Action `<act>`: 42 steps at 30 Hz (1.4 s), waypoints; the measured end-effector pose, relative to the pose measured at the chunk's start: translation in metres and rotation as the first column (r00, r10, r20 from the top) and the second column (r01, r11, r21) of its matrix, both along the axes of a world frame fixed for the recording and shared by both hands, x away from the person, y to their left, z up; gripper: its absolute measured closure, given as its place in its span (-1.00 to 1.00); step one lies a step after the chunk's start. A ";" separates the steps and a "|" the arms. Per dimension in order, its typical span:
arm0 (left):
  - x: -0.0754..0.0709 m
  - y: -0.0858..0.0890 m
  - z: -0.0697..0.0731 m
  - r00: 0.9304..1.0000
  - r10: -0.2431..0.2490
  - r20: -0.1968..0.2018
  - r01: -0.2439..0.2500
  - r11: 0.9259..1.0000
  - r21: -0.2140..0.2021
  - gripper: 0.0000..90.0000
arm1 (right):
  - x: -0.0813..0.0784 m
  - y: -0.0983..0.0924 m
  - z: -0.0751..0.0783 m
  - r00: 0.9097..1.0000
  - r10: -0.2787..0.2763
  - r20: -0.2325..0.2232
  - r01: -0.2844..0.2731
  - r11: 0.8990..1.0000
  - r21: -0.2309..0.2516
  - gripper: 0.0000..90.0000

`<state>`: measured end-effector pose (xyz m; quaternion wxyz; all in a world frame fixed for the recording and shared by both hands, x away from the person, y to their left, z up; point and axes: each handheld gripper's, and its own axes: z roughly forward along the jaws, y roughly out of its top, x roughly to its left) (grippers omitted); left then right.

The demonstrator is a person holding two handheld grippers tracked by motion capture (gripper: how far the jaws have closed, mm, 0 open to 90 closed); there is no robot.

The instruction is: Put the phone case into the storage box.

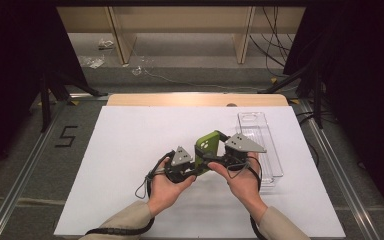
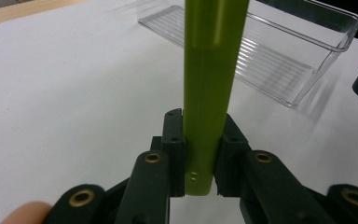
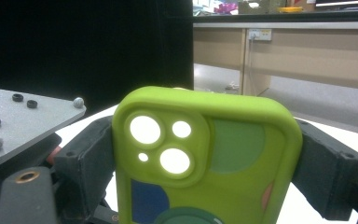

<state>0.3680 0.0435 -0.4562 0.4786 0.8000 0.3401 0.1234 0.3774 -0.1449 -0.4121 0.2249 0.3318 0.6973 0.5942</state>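
A lime-green phone case [image 1: 207, 144] with coloured patches and a camera cut-out is held above the white sheet between both grippers. In the left gripper view the case [image 2: 209, 70] stands edge-on, and my left gripper [image 2: 200, 154] is shut on its thin lower end. The right gripper view faces the case's back [image 3: 223, 154]. There my right gripper [image 3: 207, 163] has one pad against each long side of the case. From above, the left gripper [image 1: 202, 162] is below and left of the case, and the right gripper [image 1: 220, 150] is at its right.
A clear plastic tray [image 1: 252, 116] lies lengthwise on the right side of the white sheet [image 1: 130, 150], just beyond the right hand; it also appears behind the case [image 2: 279, 60]. A wooden table edge [image 1: 180, 99] runs along the far side. The left half of the sheet is bare.
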 end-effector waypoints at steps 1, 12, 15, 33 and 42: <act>0.000 0.000 0.000 1.000 -0.001 0.002 0.001 1.000 0.000 0.71 | 0.000 0.000 0.000 1.000 -0.001 0.001 0.001 1.000 -0.002 -0.63; 0.000 0.002 0.002 1.000 -0.006 0.023 0.006 1.000 0.012 0.43 | -0.001 -0.002 0.005 1.000 -0.002 0.019 0.002 1.000 0.002 -0.62; 0.001 0.004 0.003 0.999 -0.015 0.030 0.014 1.000 0.021 0.21 | 0.000 -0.003 0.005 1.000 -0.007 0.020 0.006 1.000 0.006 -0.62; -0.008 0.019 0.008 0.989 -0.134 0.056 0.127 0.986 0.109 -1.00 | 0.000 -0.013 0.010 0.999 -0.029 0.032 0.029 1.000 0.008 -0.62; -0.012 0.042 0.008 0.993 -0.104 0.056 0.098 0.991 0.094 -1.00 | 0.001 -0.018 0.013 0.998 -0.045 0.039 0.045 0.999 0.009 -0.62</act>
